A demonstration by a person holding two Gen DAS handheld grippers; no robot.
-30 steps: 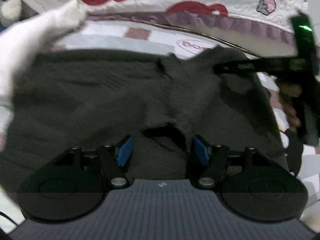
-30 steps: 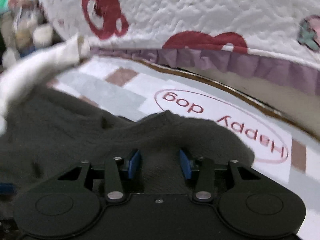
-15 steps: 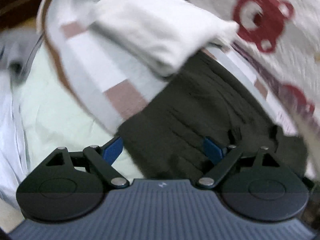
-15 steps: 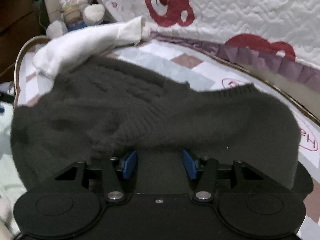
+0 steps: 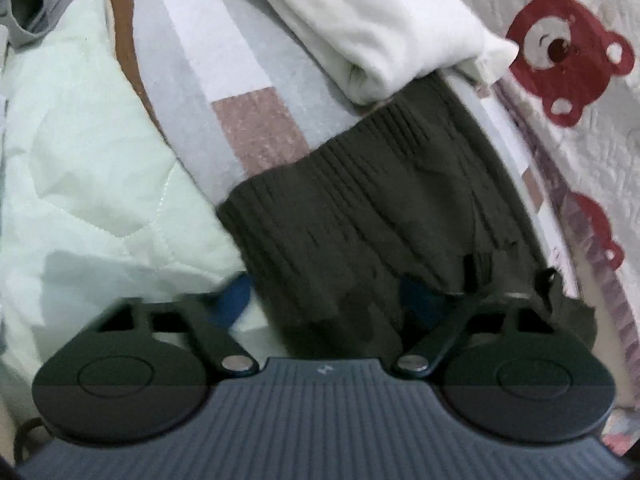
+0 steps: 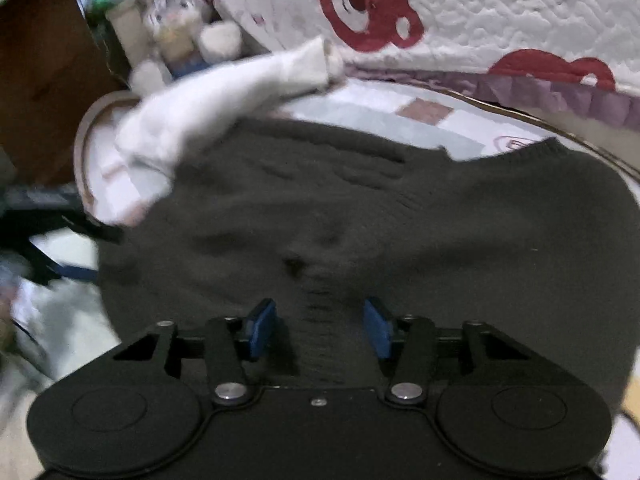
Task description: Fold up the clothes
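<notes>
both claws tilt down over the dark knit sweater (image 5: 360, 208) on the patchwork mat (image 5: 224, 60). left gripper (image 5: 324, 296) is closing, pads spread, sweater hem between them. right gripper (image 6: 320, 326) is closing too, pads apart, knit between them. no readable writing shows.

Your left gripper (image 5: 322, 292), along the bottom of its frame, has a ribbed grey-blue housing, two black round discs, black link arms on silver pivot screws and blue pads. Your right gripper (image 6: 320, 326) looks the same except for its smooth black housing.
</notes>
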